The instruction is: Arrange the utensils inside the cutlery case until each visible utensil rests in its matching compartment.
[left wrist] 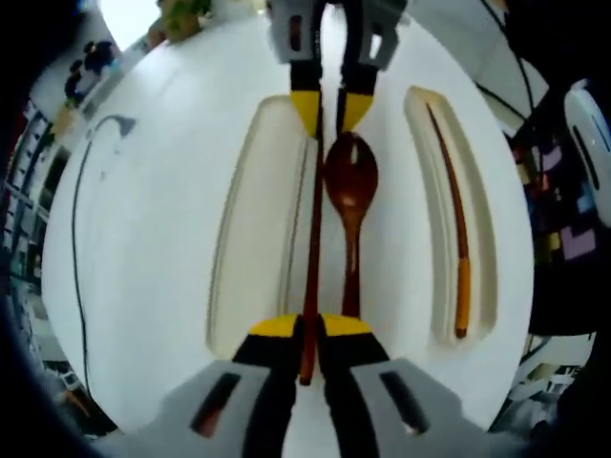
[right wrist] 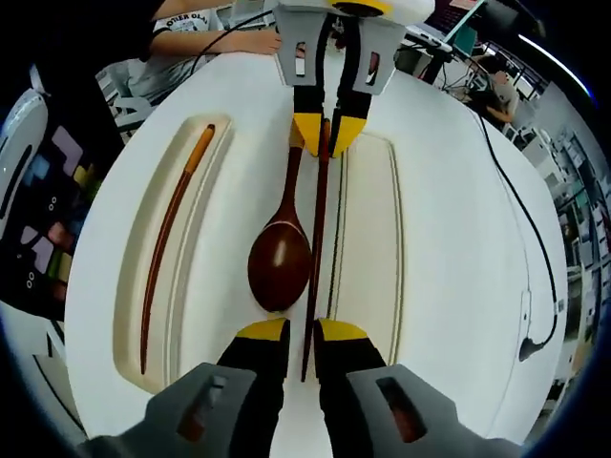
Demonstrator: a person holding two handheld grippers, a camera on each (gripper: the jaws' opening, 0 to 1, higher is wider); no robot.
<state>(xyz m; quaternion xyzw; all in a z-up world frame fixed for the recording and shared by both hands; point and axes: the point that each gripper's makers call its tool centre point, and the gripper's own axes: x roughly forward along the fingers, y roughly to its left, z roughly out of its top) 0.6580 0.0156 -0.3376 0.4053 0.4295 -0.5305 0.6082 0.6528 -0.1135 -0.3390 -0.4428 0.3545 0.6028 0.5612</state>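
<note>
A white cutlery case (left wrist: 391, 286) (right wrist: 220, 315) lies on a white table. My two grippers face each other across it, each shut on one end of the same dark brown chopstick (left wrist: 312, 239) (right wrist: 317, 219). The left gripper (left wrist: 310, 326) (right wrist: 323, 129) has the near end in the left gripper view. The right gripper (right wrist: 303, 330) (left wrist: 330, 113) has the opposite end. A brown wooden spoon (left wrist: 350, 181) (right wrist: 280, 262) lies along the case's middle, right beside the held chopstick. A second chopstick (left wrist: 458, 229) (right wrist: 170, 239) with an orange tip rests in one long outer slot. The wide slot (left wrist: 258, 229) (right wrist: 368, 248) on the other side holds nothing.
A black cable (left wrist: 76, 248) (right wrist: 506, 181) runs over the round white table (left wrist: 153, 239) beyond the wide slot. A person's arm (right wrist: 220, 40) rests at the table's far edge. A dark panel with coloured blocks (left wrist: 563, 219) (right wrist: 48, 219) stands by the chopstick slot's side.
</note>
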